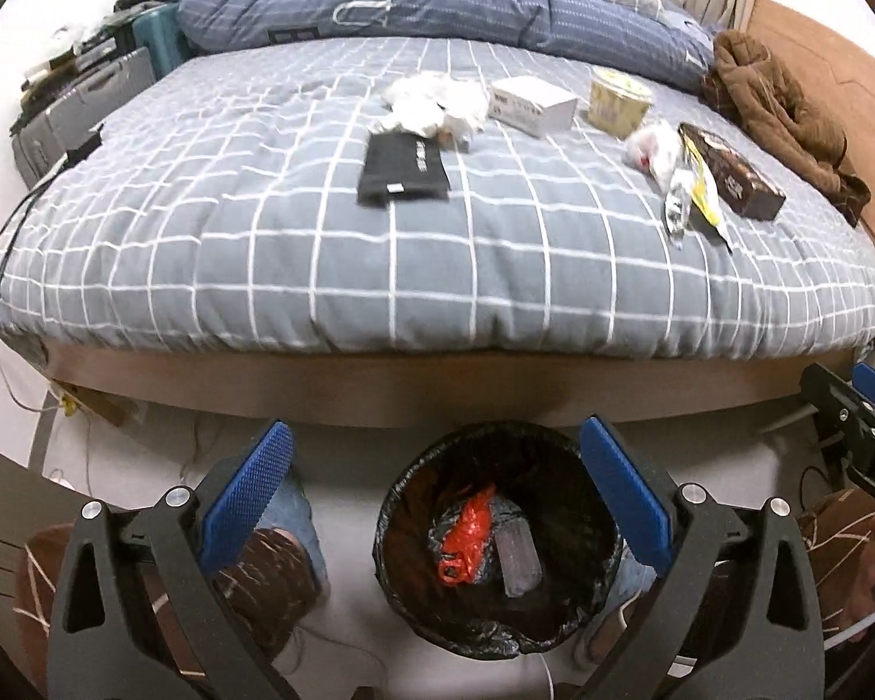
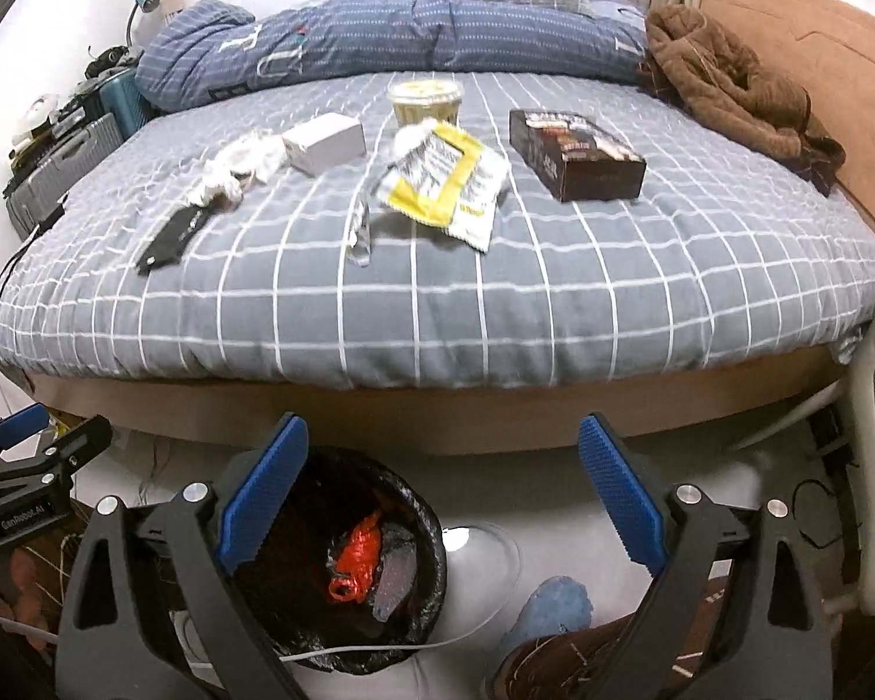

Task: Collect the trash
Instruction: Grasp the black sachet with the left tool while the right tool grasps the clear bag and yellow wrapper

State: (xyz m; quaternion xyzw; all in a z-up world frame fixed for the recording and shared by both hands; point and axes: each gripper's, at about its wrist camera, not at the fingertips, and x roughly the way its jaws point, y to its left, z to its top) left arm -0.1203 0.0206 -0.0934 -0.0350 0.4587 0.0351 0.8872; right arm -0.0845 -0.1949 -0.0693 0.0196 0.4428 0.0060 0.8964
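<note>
A black-lined trash bin (image 1: 499,548) stands on the floor by the bed's foot, with a red bag (image 1: 466,531) and a grey piece inside; it also shows in the right wrist view (image 2: 350,560). My left gripper (image 1: 434,501) is open and empty above the bin. My right gripper (image 2: 440,496) is open and empty just right of the bin. On the bed lie crumpled white tissue (image 2: 233,166), a black pouch (image 2: 172,233), a white box (image 2: 324,143), a yellow cup (image 2: 426,99), a yellow wrapper (image 2: 446,181) and a brown box (image 2: 574,154).
A blue duvet (image 2: 379,38) and a brown garment (image 2: 729,87) lie at the bed's far end. Suitcases (image 1: 76,111) stand at the left. Slippered feet (image 2: 554,641) and cables are on the floor near the bin.
</note>
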